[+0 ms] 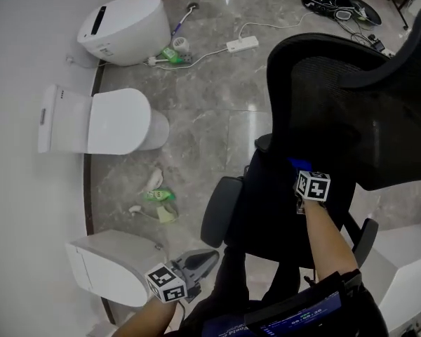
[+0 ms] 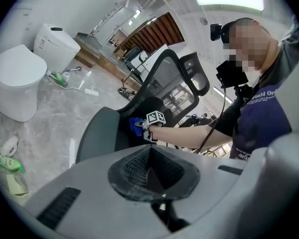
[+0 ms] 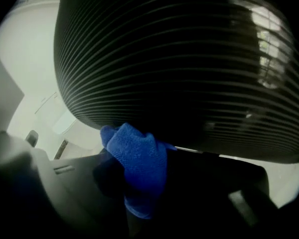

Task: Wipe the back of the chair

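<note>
A black office chair stands at the right of the head view, its ribbed mesh back (image 1: 351, 97) tilted away. My right gripper (image 1: 303, 176) is shut on a blue cloth (image 1: 295, 165) and presses it against the lower part of that back. In the right gripper view the cloth (image 3: 139, 158) bunches up just under the curved mesh back (image 3: 179, 68). My left gripper (image 1: 208, 257) hangs low near my body, left of the chair's armrest (image 1: 219, 211), shut with nothing in it. The left gripper view shows its pads (image 2: 134, 168) closed together and the cloth (image 2: 135, 125) far off.
Three white toilets line the left wall: one at the back (image 1: 123, 27), one in the middle (image 1: 112, 121), one near me (image 1: 109, 265). A power strip (image 1: 242, 45), cables (image 1: 340, 2) and green bottles (image 1: 158, 196) lie on the marble floor. White furniture (image 1: 407, 272) stands at the right.
</note>
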Demonstrator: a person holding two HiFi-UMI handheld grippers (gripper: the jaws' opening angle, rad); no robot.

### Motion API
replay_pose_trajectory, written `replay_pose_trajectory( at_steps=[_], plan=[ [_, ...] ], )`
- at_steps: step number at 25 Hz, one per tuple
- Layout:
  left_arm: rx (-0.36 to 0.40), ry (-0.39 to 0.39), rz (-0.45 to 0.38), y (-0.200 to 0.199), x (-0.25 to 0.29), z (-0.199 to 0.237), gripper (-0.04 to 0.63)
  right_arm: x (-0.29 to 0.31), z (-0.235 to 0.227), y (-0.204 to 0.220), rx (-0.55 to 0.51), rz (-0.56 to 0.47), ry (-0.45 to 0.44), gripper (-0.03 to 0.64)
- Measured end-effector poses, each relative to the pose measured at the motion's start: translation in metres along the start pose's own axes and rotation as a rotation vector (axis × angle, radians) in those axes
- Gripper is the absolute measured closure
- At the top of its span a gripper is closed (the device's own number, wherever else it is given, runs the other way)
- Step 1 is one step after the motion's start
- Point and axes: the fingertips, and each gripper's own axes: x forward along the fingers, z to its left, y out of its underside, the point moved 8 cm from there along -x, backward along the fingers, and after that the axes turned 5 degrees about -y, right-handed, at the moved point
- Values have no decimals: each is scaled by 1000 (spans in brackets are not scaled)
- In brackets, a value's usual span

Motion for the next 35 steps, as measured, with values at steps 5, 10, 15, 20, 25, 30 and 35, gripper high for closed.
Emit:
replay_pose_trajectory(
  at_steps=[5, 10, 15, 20, 25, 30, 35],
  plan=[
    [38, 52, 38, -20, 37, -45, 592, -76, -86, 4, 88, -22, 119, 500],
    [105, 107, 93, -31, 96, -100, 592, -129, -167, 34, 268, -57, 191, 500],
    [124, 148, 126, -26, 141, -141, 592, -156, -209, 56, 439, -94, 211, 500],
    [114, 163, 137, -17, 148, -138, 592, -131, -174, 50, 263, -64, 96, 502],
    [49, 138, 130, 1, 115, -102, 592, -54, -73, 33, -7, 4, -61, 502],
    [4, 95, 101, 26, 52, -47, 592, 26, 32, 36, -121, 29, -134, 502],
    [-67, 39, 43, 32, -3, 5, 592, 81, 99, 25, -170, 20, -119, 502]
  ],
)
